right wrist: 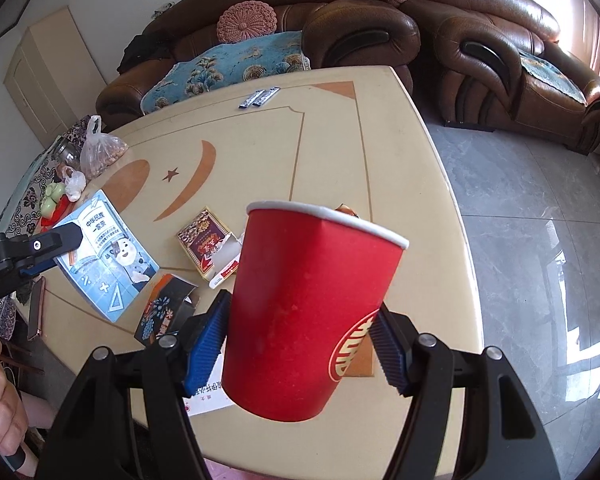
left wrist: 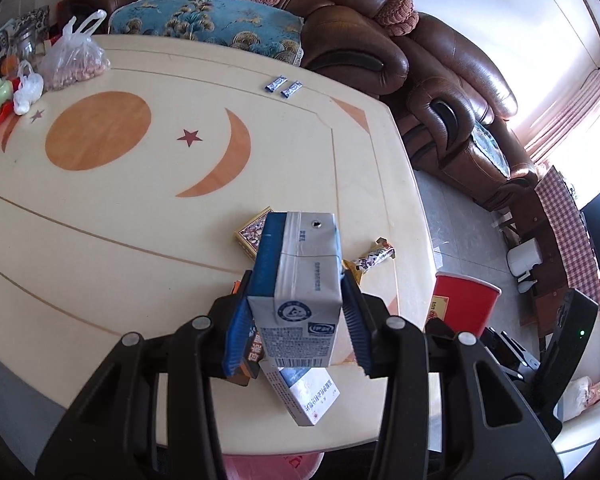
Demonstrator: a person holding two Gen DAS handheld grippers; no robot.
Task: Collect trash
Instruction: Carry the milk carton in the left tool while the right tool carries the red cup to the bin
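Left hand-held gripper (left wrist: 296,312) clenched on a blue-grey milk carton (left wrist: 296,276), raised above the worktop (left wrist: 140,240); carton's long axis runs away from the camera, straw-hole end farthest. Barcode faces the lens; small print unreadable. Right hand-held gripper (right wrist: 300,340) grasps a red paper cup (right wrist: 312,308), tilted, rim up and away; gold logo partly visible. Cream worktop with inlaid moon (left wrist: 224,160) and star (left wrist: 189,137). Brown leather sofa (right wrist: 340,20) behind.

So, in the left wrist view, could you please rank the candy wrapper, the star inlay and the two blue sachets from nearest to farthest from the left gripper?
1. Candy wrapper, just beyond the left gripper, right.
2. Star inlay, mid-table, left.
3. Two blue sachets, far table edge.
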